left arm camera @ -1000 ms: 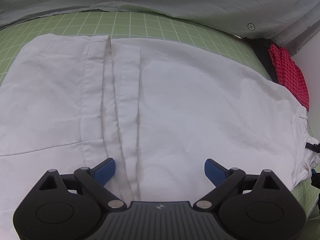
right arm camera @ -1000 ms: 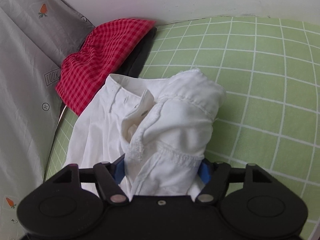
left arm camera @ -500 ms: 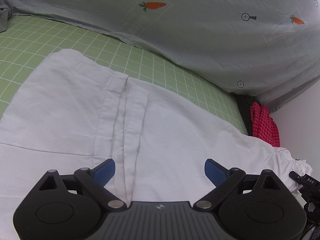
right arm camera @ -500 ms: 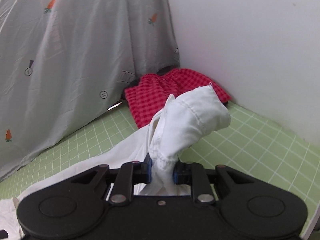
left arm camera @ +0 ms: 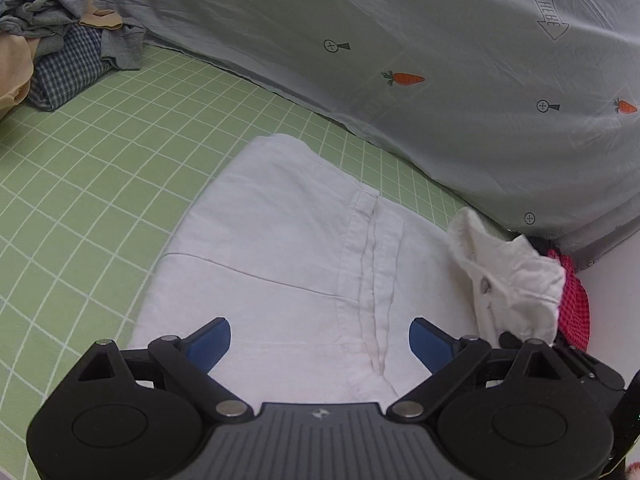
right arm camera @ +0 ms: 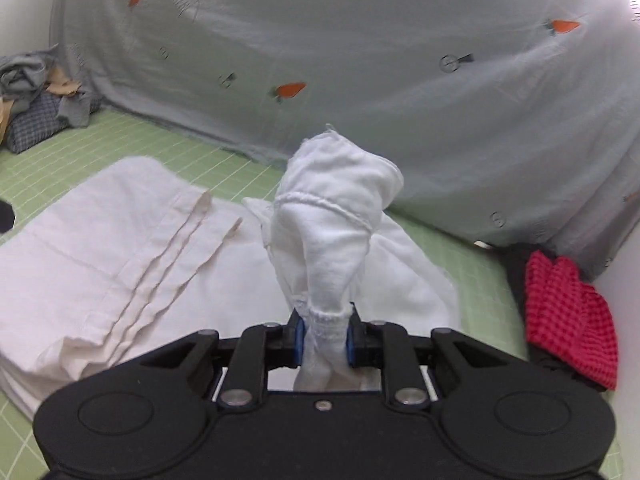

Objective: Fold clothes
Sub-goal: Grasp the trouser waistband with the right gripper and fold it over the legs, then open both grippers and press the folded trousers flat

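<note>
Left tongs (left arm camera: 320, 340) (blue pads wide apart) over white garment (left arm camera: 288, 248) on green mat (left arm camera: 100, 168).

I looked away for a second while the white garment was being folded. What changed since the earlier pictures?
The right gripper closed its jaws on the bunched end of the white garment, lifted it off the green mat and is carrying it over toward the flat part. The left gripper pulled back, jaws open. Unchanged: the rest of the garment lies flat, and the red checked cloth stays in the corner.
</note>
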Tool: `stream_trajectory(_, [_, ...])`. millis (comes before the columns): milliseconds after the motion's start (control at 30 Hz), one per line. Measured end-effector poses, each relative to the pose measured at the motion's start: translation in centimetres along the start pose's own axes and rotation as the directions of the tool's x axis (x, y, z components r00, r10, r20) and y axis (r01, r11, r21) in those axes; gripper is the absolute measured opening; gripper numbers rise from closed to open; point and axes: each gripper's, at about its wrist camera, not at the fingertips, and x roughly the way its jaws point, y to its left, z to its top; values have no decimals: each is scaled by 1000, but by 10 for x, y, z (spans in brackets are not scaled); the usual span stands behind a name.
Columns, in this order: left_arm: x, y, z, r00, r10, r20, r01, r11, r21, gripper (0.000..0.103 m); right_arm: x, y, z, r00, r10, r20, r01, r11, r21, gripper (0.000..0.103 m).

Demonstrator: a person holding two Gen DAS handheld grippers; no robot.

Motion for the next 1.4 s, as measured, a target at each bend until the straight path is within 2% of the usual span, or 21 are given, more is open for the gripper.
stream_trajectory(33, [-3,8,-4,1000,10,-5,-10,1000,-8,96,12,20,-10,997,23,-68,-24,1000,-11,21])
stream_trajectory(67, [-6,14,-8,1000,22,-12,-22,1000,-13,96,18,34,-18,994,11,-108,-15,999,-35,22])
stream_trajectory(133, [-11,24,-13,999,44,-19,-44,999,-12,96,16,55,-27,993,-54,-106,41,992,-118,24])
stream_trajectory(200, [-14,32,-16,998,56,-21,-56,998,-14,96,4,56,-20,994,-39,-98,27,993,-118,41])
stream_trajectory(267, [-15,37,-17,998,59,-28,-59,998,-20,96,-7,40,-11,995,30,-94,-28,999,23,47])
stream_trajectory(300, [-15,40,-18,997,63,-33,-64,998,-17,96,-12,35,-9,994,45,-95,-37,996,85,47])
stream_trajectory(367, [-15,43,-18,997,71,-43,-72,997,-8,96,-19,29,-6,995,45,-87,-31,987,158,47])
stream_trajectory(433, [-16,44,-19,996,71,-46,-70,997,14,96,-30,24,-3,998,35,-46,-23,969,245,48])
stream_trajectory(467, [-16,44,-18,997,66,-48,-65,998,21,96,-36,22,-1,999,29,-25,-20,957,288,49])
stream_trajectory(533, [-15,43,-18,997,58,-54,-56,998,35,96,-48,13,3,999,-8,32,-5,931,365,57])
stream_trajectory(600, [-14,43,-18,997,56,-61,-53,997,50,96,-56,-2,7,994,-81,78,39,897,440,65])
stream_trajectory(633, [-14,43,-18,996,56,-64,-52,997,58,96,-58,-9,8,990,-119,82,67,879,471,66])
stream_trajectory(700, [-14,44,-18,996,60,-70,-55,996,64,96,-52,-23,7,982,-181,46,132,848,514,71])
stream_trajectory(800, [-14,47,-17,994,73,-80,-68,996,65,96,-25,-43,-8,963,-246,-110,265,796,545,70])
stream_trajectory(900, [-15,51,-15,994,81,-78,-76,995,62,96,-12,-57,-29,951,-237,-196,308,737,602,69])
stream_trajectory(1167, [-10,49,-16,990,98,-102,-90,993,77,96,-4,-54,-36,963,-181,-201,268,733,625,69])
stream_trajectory(1300, [-10,47,-19,988,109,-110,-99,991,95,96,-7,-34,-22,974,-148,-171,223,759,611,70])
stream_trajectory(1400, [-12,50,-21,985,125,-117,-113,988,104,96,-12,-20,-19,987,-92,-135,157,761,629,69])
